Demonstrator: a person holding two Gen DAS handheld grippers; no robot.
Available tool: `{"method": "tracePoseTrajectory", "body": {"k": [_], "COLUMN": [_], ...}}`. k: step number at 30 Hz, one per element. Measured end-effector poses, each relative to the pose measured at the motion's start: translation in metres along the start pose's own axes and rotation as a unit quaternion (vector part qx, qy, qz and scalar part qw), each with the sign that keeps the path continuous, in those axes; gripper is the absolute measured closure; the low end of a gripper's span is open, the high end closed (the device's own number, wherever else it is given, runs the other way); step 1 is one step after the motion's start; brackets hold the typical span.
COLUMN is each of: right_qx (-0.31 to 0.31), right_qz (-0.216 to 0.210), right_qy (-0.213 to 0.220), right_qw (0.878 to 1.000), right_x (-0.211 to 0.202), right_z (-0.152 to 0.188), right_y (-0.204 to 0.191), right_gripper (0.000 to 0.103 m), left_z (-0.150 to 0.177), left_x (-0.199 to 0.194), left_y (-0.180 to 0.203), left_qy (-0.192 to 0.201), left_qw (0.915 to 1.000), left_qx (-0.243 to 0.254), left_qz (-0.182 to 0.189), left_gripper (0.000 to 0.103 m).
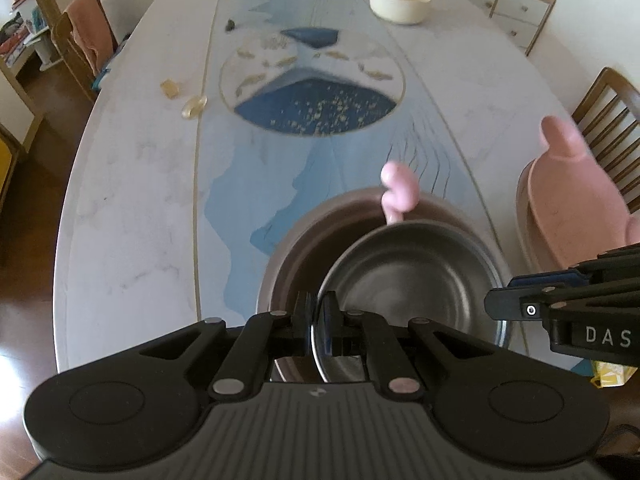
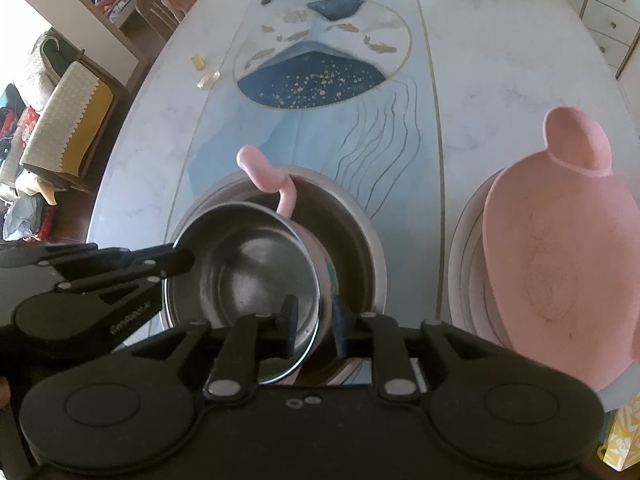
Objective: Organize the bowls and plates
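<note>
- Two grippers are gripping one steel bowl (image 1: 412, 276) with a pink handle (image 1: 398, 194) above a larger brown bowl (image 1: 296, 264), near the table's (image 1: 132, 208) near edge, on its blue centre strip.
- The left gripper (image 1: 320, 312) is pinching the steel bowl's near rim, its fingers pressed onto the thin wall from both sides.
- The right gripper (image 2: 314, 324) is straddling the steel bowl's (image 2: 248, 264) rim at another spot, one finger inside and one outside; motion blur makes it hard to say how firmly it is clamping, though it is probably holding.
- The steel bowl is sitting tilted over the brown bowl's (image 2: 352, 248) opening, its pink handle (image 2: 276, 184) pointing toward the far end of the table (image 2: 500, 92).
- A pink plate with a rounded tab (image 2: 560, 256) is lying on stacked pale plates (image 2: 466, 264) near the right edge, well apart from the bowls.
- A cream bowl (image 1: 400, 2) is standing toward the far end, right of the centre strip.
</note>
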State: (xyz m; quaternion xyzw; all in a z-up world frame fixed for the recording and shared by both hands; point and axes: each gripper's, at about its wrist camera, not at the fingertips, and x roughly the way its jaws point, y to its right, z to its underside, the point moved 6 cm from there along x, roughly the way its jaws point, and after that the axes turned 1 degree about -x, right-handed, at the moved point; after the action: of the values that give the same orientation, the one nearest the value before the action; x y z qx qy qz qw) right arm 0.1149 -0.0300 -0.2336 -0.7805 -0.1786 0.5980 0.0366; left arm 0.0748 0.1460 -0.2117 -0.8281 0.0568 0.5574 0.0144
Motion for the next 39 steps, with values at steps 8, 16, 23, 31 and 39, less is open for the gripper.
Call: {"method": "tracePoseTrajectory", "body": {"k": [8, 16, 23, 31, 39], "right_qx": [-0.007, -0.013, -0.023, -0.023, -0.019], "right_qz": [-0.005, -0.01, -0.01, 0.007, 0.023], "right_qy": [0.034, 0.076, 0.118, 0.165, 0.2], "right_qw": [0.999, 0.997, 0.993, 0.986, 0.979], "right_x": [-0.025, -0.054, -0.077, -0.101, -0.112], "right_z": [-0.019, -0.049, -0.079, -0.119, -0.163], "right_y": [0.005, 0.013, 0.02, 0.043, 0.081], "right_gripper": [0.072, 0.068, 0.063, 0.06, 0.044], "left_z": [-0.026, -0.061, -0.095, -0.141, -0.187], "left_x": [-0.026, -0.047, -0.057, -0.06, -0.056], "left_y": [0.004, 0.014, 0.027, 0.039, 0.055], "left_qy": [0.044, 0.094, 0.13, 0.163, 0.203], "left_qw": [0.9989, 0.9951, 0.9905, 0.985, 0.977], "left_qx": [0.017, 0.03, 0.037, 0.035, 0.035], "left_qz": [0.003, 0.01, 0.027, 0.047, 0.054], "left_gripper": [0.097, 0.095, 0.095, 0.079, 0.035]}}
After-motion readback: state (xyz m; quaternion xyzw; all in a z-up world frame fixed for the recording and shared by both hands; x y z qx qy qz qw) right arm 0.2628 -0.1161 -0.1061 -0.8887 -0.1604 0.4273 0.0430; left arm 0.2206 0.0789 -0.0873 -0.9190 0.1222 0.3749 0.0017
